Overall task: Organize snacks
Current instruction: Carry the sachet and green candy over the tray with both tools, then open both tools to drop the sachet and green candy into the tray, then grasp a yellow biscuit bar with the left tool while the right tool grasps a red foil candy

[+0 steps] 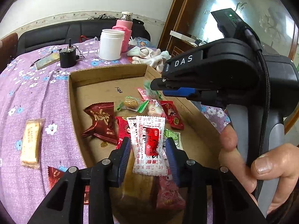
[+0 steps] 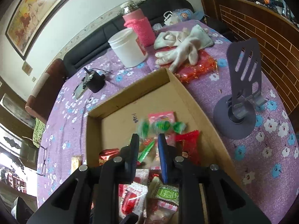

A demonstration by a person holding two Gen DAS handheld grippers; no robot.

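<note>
A shallow cardboard box (image 1: 106,74) on the purple floral tablecloth holds several wrapped snacks. My left gripper (image 1: 148,145) is shut on a white-and-red snack packet (image 1: 149,141) and holds it over the box's near end. My right gripper (image 2: 148,138) hangs open over the box; a green-wrapped candy (image 2: 160,126) is blurred just beyond its fingertips, apart from them. In the left wrist view the right gripper (image 1: 158,85) reaches in from the right, with the green candy (image 1: 149,89) at its tip. A dark red packet (image 1: 101,121) lies in the box.
A tan wafer bar (image 1: 30,141) and a red wrapper (image 1: 54,175) lie on the cloth left of the box. Behind the box stand a white jar (image 1: 111,44), a pink-sleeved bottle (image 1: 124,31), a black device (image 1: 67,57) and white gloves (image 2: 179,43). A grey phone stand (image 2: 241,97) is at right.
</note>
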